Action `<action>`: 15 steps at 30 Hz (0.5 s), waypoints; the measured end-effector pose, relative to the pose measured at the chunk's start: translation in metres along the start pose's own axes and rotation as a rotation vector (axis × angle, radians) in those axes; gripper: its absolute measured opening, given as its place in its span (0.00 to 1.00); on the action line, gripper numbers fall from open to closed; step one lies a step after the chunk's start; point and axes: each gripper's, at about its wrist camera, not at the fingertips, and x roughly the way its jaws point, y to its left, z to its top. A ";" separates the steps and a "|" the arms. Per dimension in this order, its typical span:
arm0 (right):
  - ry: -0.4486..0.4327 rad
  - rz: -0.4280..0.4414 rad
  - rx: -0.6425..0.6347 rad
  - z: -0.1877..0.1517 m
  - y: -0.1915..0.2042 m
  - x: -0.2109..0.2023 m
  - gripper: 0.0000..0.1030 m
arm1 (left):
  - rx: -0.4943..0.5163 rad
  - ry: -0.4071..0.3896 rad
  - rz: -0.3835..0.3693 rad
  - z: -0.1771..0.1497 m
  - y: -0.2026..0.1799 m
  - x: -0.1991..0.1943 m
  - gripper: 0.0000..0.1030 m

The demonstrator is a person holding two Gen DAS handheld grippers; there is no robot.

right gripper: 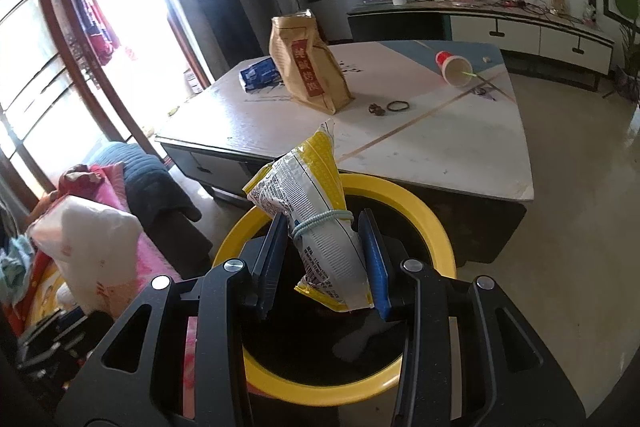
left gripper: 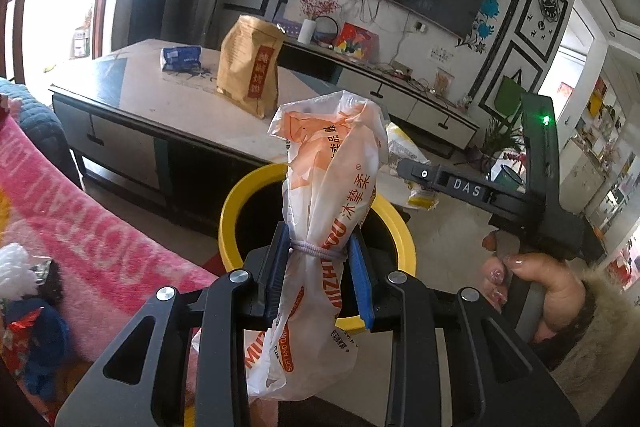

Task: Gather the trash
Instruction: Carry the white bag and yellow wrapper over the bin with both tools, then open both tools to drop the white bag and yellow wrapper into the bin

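Observation:
My left gripper (left gripper: pixel 320 267) is shut on a white and orange plastic wrapper (left gripper: pixel 328 195) and holds it above the yellow-rimmed black bin (left gripper: pixel 230 211). My right gripper (right gripper: pixel 326 259) is shut on a yellow and white snack packet (right gripper: pixel 316 203) and holds it over the same bin (right gripper: pixel 440 223). The right gripper also shows in the left wrist view (left gripper: pixel 412 169), with the yellow packet (left gripper: pixel 404 147) at its tip beside the bin. The white and orange wrapper shows at the left of the right wrist view (right gripper: pixel 88 239).
A low coffee table (right gripper: pixel 460 131) stands behind the bin with a brown paper bag (right gripper: pixel 308 67), a blue packet (right gripper: pixel 258 71), a tipped red paper cup (right gripper: pixel 454 65) and a hair tie (right gripper: pixel 398 105). A sofa with a pink blanket (left gripper: pixel 80 211) is on the left. A TV cabinet (right gripper: pixel 520 27) stands at the back.

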 end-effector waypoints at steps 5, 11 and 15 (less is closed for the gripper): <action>0.004 -0.013 0.018 0.001 -0.006 0.004 0.29 | 0.012 0.032 -0.005 -0.001 -0.003 0.021 0.28; 0.015 -0.013 0.031 0.001 -0.010 0.009 0.29 | 0.031 0.066 -0.003 -0.002 -0.007 0.044 0.28; 0.014 -0.010 0.033 0.002 -0.011 0.009 0.29 | 0.050 0.083 0.005 -0.001 -0.011 0.057 0.28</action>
